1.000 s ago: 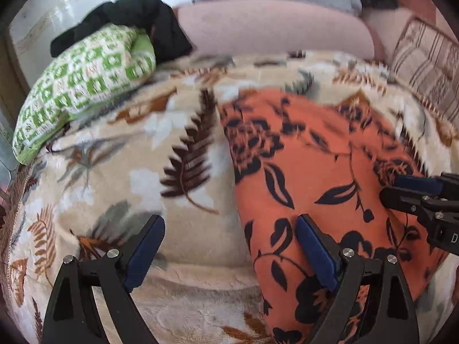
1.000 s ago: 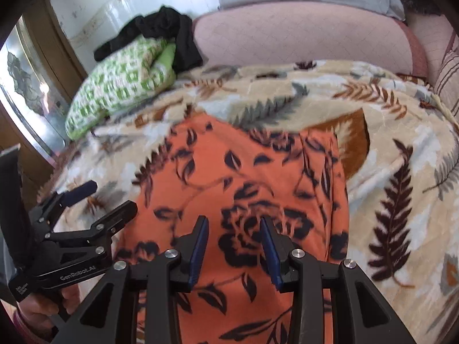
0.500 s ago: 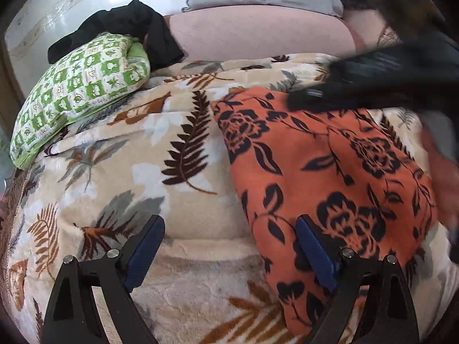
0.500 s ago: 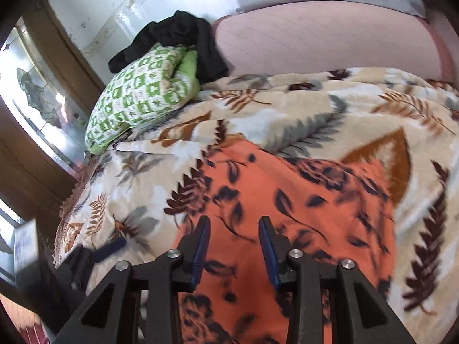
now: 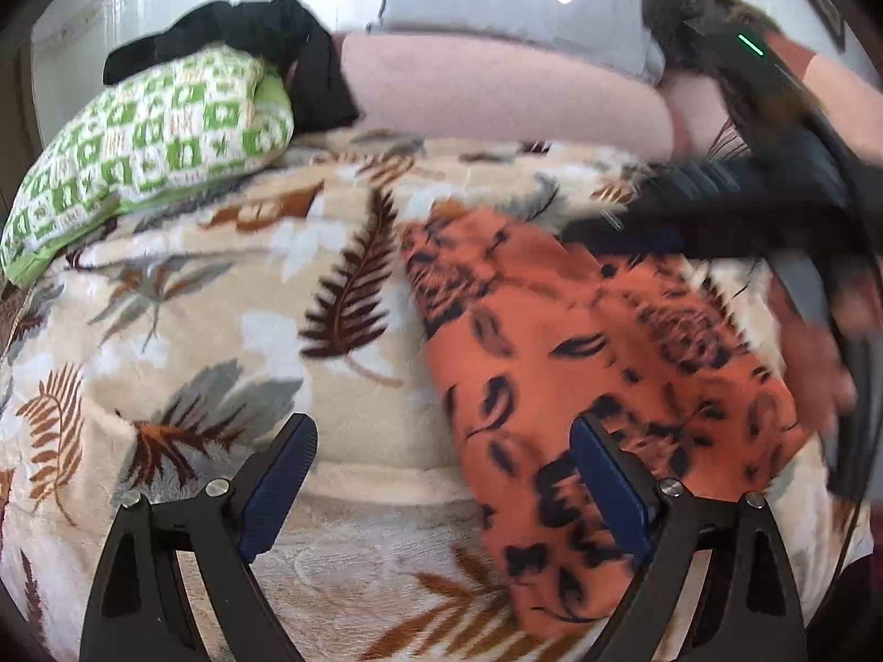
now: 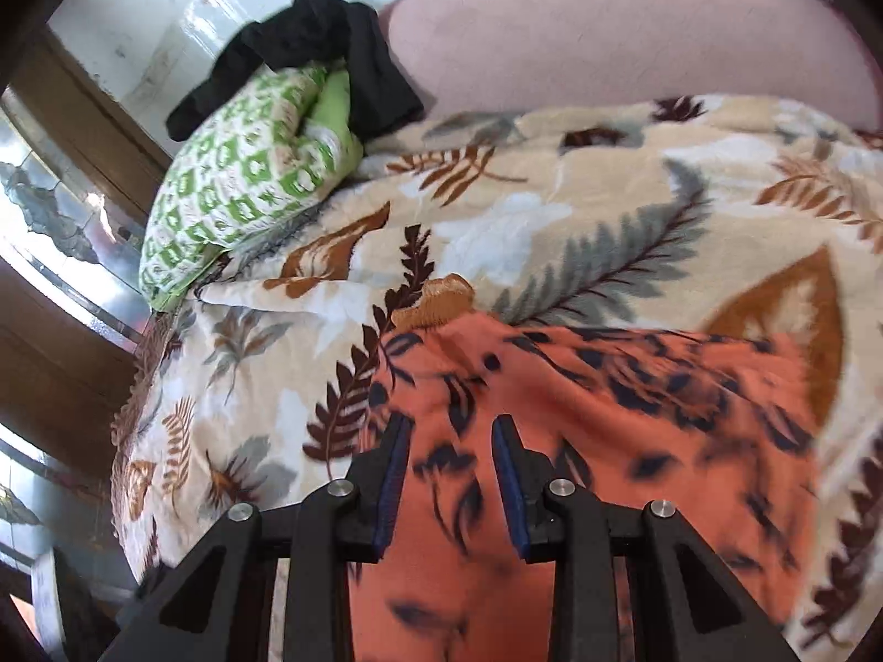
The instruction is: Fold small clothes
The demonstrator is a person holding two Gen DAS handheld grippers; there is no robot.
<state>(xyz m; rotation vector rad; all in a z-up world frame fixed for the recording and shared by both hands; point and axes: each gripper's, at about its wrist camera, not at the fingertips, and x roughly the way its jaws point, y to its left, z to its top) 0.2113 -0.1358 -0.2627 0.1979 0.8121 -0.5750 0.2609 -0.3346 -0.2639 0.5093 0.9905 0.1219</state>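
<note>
Nearby, green pillow (image 6: pixel 243 187) under black garment (image 6: pixel 309 60); both grippers (image 5: pixel 441 488) (image 6: pixel 450 488) spread, empty, over orange cloth (image 6: pixel 579 441).

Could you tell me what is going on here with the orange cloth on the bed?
A person with a gripper in each hand is working on an orange floral garment spread on a leaf-print blanket. The left gripper hovers at its near left edge, jaws wide open. The right gripper is over the garment, jaws partly open, gripping nothing. No fold is visible yet.
</note>
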